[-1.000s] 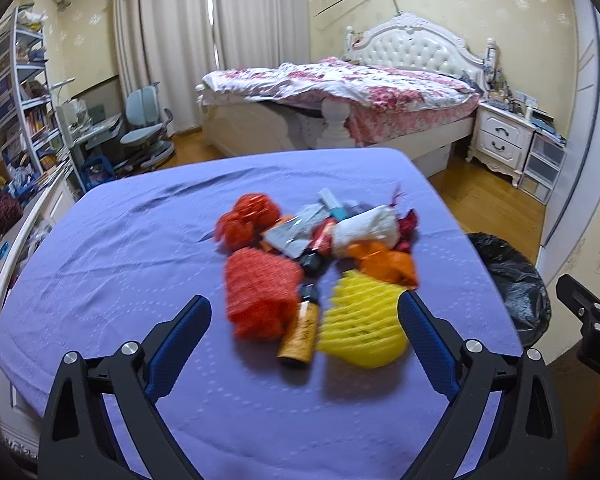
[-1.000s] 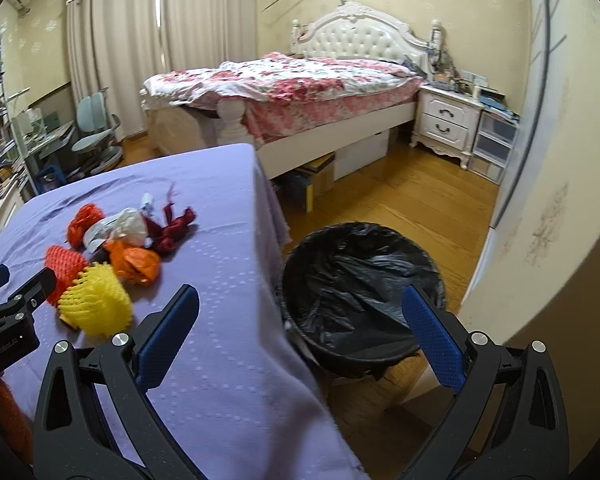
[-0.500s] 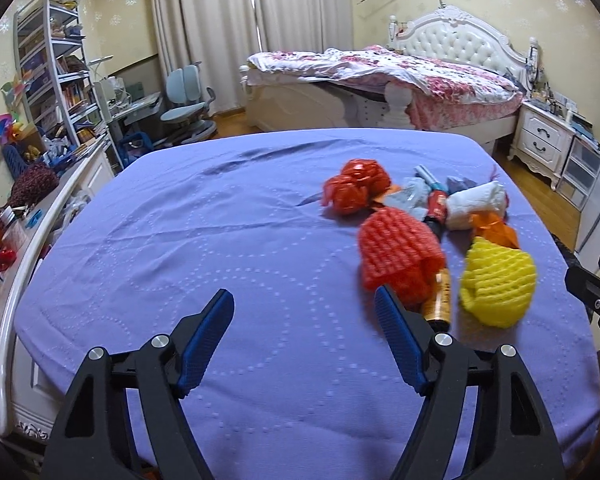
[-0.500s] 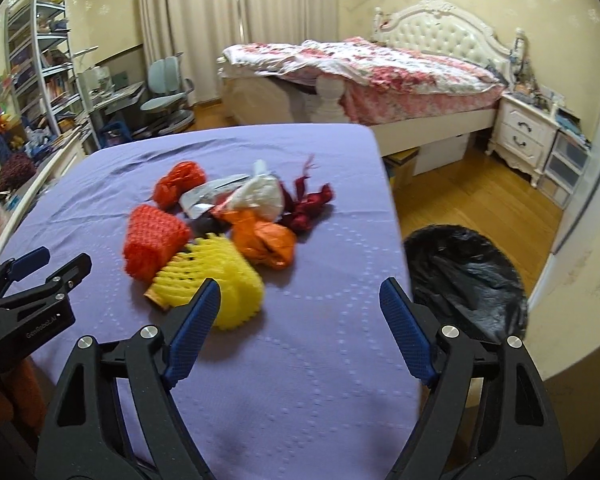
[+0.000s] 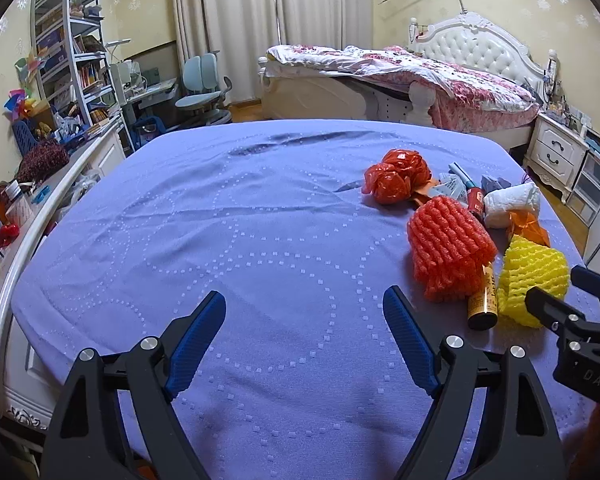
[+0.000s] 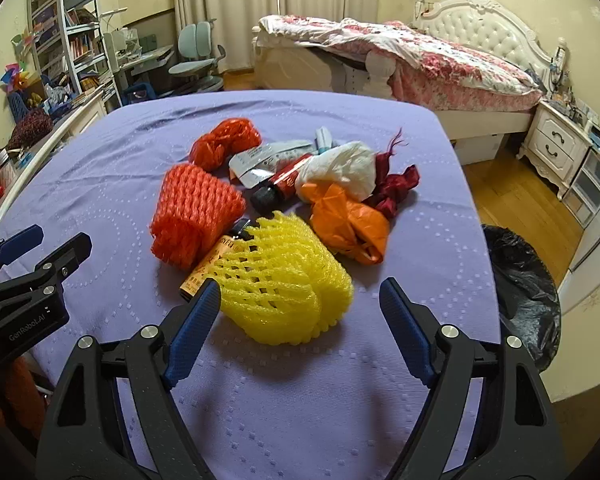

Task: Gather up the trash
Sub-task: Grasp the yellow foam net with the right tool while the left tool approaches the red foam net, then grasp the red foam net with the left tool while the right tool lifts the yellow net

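Trash pile on a table draped in a purple cloth with a raised dotted pattern (image 6: 100,184), gathered toward the table's right edge. Yellow foam fruit net (image 6: 284,280), an open lattice bulging like a dome, lies nearest the front edge. Beside it: a ribbed orange-red foam net sleeve (image 6: 194,214), a small amber cylindrical bottle (image 6: 208,268) partly under both nets, a crumpled orange plastic bag (image 6: 348,226), a white wadded plastic bag (image 6: 340,170), dark red crinkled scraps (image 6: 396,188).

Right gripper (image 6: 300,300): blue ribbed pads apart, having just been closing, 1 on each side of the yellow net's near part without touching it.

Left gripper (image 5: 304,314): jaws apart, having just been opening, over bare cloth.

Black-lined round bin (image 6: 520,292) stands on the wooden floor off the right edge.
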Motion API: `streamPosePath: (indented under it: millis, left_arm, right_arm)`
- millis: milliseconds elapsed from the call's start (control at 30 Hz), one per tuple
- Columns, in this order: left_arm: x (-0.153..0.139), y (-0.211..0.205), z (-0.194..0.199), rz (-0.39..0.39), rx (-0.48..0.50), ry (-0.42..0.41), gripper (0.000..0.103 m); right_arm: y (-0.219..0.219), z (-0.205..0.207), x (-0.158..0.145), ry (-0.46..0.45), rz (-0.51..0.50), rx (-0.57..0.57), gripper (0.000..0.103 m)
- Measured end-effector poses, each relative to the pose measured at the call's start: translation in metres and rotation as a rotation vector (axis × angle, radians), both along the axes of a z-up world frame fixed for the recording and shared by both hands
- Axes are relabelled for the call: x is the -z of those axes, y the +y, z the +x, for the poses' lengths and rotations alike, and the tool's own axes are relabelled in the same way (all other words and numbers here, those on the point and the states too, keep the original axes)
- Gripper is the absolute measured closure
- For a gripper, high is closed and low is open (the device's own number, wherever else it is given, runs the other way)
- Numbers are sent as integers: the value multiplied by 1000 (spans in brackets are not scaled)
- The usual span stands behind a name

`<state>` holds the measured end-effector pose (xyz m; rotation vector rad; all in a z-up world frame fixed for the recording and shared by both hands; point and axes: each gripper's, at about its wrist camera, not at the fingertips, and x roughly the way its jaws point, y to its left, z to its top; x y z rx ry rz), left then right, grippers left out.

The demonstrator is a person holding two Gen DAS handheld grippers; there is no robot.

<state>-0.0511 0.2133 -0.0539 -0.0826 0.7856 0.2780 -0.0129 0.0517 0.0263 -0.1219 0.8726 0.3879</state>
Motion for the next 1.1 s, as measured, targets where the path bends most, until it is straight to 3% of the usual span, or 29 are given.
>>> streamPosePath:
  millis: [167,267,567,800,1100]
  left_arm:
    - [6,-2,5,-18,-2,10,22]
    - [5,-5,6,-17,5,8,22]
    - [0,-24,8,-7,33,-4,22]
    - [-6,-44,10,-7,75,-14,22]
    - [-8,-67,27,-22,117,-18,19]
  right_arm:
    - [3,1,10,38,4,-13,58]
    - [-1,0,8,41,34,-11,63]
    - [-22,-12,-8,-15,57,17,63]
    - [-60,-12,-22,-55,95,110,63]
    - [-103,-2,-19,-78,92,225,63]
